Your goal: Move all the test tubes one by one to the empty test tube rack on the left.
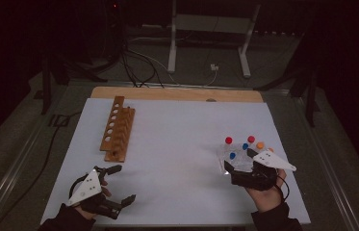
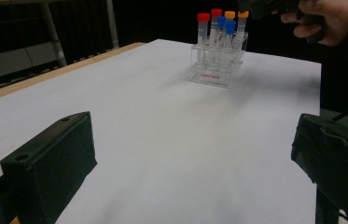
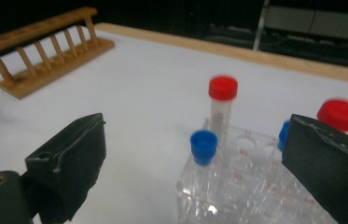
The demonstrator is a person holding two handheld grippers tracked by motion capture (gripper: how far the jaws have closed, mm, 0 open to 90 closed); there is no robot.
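At the bottom left of the high view the left claw (image 1: 117, 185) lies low over the white surface (image 1: 177, 144), jaws spread wide with nothing between them. At the lower right, the right claw (image 1: 237, 161) hangs at the near edge of the clear tube rack (image 1: 230, 156), jaws wide apart and gripping nothing; in the right gripper view a blue-capped tube (image 3: 204, 149) stands between them untouched, with a red-capped tube (image 3: 222, 109) just behind it. Orange-capped tubes (image 2: 236, 25) stand at the rack's far side. Farther up, left of centre, the wooden tube rack (image 1: 117, 129) lies well apart.
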